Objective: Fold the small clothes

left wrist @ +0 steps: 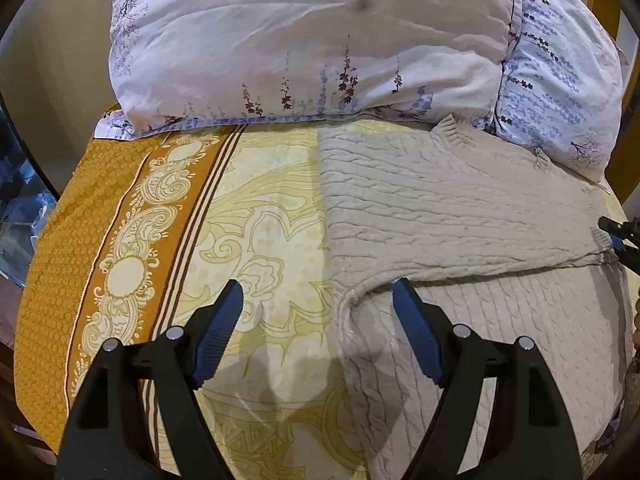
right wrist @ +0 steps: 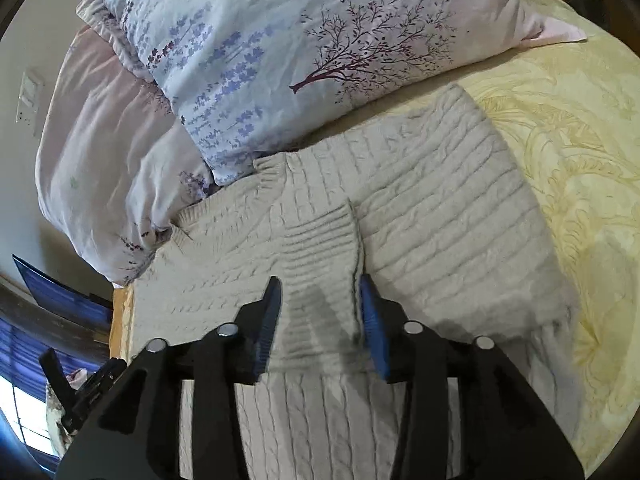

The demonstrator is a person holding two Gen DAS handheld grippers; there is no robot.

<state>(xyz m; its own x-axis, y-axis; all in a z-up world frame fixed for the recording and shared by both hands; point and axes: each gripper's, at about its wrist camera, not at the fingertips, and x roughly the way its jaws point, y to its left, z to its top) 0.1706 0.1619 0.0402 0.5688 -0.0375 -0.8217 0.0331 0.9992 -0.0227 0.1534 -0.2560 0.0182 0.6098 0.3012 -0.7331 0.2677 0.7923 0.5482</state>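
A beige cable-knit sweater (left wrist: 440,208) lies flat on the yellow patterned bedsheet (left wrist: 260,208), with its collar toward the pillows. My left gripper (left wrist: 318,288) is open wide above the sweater's left edge, one finger over the sheet and one over the knit, holding nothing. In the right wrist view one sleeve (right wrist: 320,264) lies folded across the sweater (right wrist: 460,216), cuff pointing toward the collar. My right gripper (right wrist: 320,282) straddles that sleeve with its jaws partly open, the blue pads (right wrist: 370,308) beside the fabric rather than pinching it. The right gripper's tip (left wrist: 618,236) shows at the left view's right edge.
Two floral pillows (left wrist: 300,40) (right wrist: 320,52) rest against the sweater's collar end. The sheet's orange border (left wrist: 80,240) marks the bed's left side, with floor clutter beyond. A wooden bed edge (right wrist: 120,312) and a dark screen (right wrist: 60,288) lie to the left in the right wrist view.
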